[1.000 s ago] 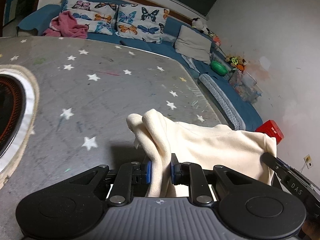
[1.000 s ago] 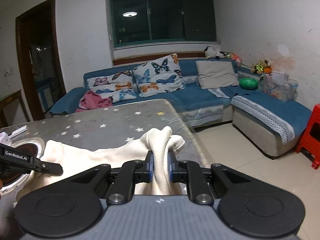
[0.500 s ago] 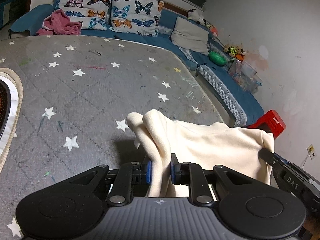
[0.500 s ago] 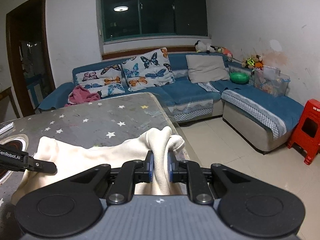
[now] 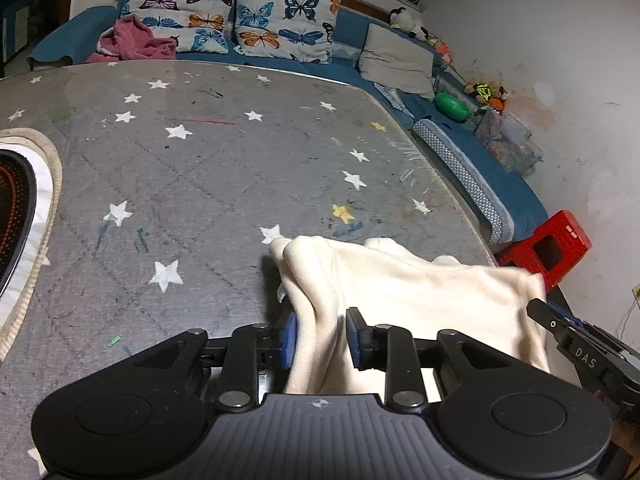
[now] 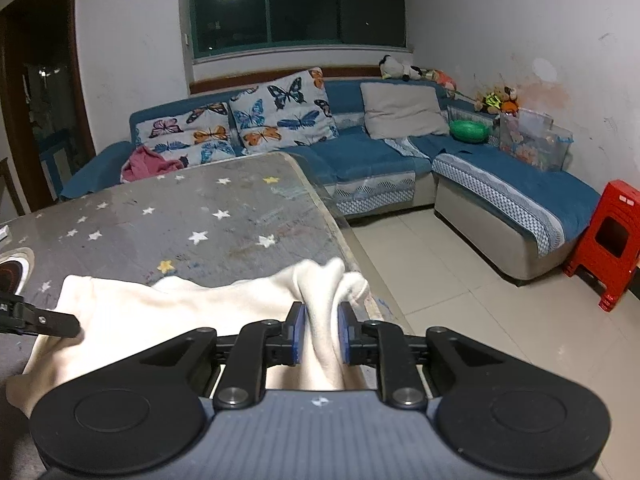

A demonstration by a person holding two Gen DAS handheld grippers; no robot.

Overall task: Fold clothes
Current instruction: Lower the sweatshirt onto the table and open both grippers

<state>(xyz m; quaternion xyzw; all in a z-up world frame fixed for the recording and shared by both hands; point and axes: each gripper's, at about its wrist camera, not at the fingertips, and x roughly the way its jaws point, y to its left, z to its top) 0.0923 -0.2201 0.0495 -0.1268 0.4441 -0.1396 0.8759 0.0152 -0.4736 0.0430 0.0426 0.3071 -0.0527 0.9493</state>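
Observation:
A cream garment (image 5: 412, 288) is stretched between my two grippers over the near right part of the grey star-patterned table (image 5: 208, 168). My left gripper (image 5: 318, 338) is shut on a bunched corner of it. My right gripper (image 6: 320, 334) is shut on the opposite bunched corner of the garment (image 6: 192, 312), near the table's right edge. The right gripper's finger shows at the right of the left wrist view (image 5: 560, 326); the left gripper's finger shows at the left of the right wrist view (image 6: 44, 318).
A round dark burner with a white rim (image 5: 24, 208) is set in the table at the left. A blue corner sofa (image 6: 380, 160) with butterfly cushions and a pink cloth (image 5: 136, 40) stands beyond. A red stool (image 6: 612, 240) stands on the tiled floor at the right.
Both grippers have kept hold of the garment and carried it across the table. The pads of both now stand a little wider apart around the cloth.

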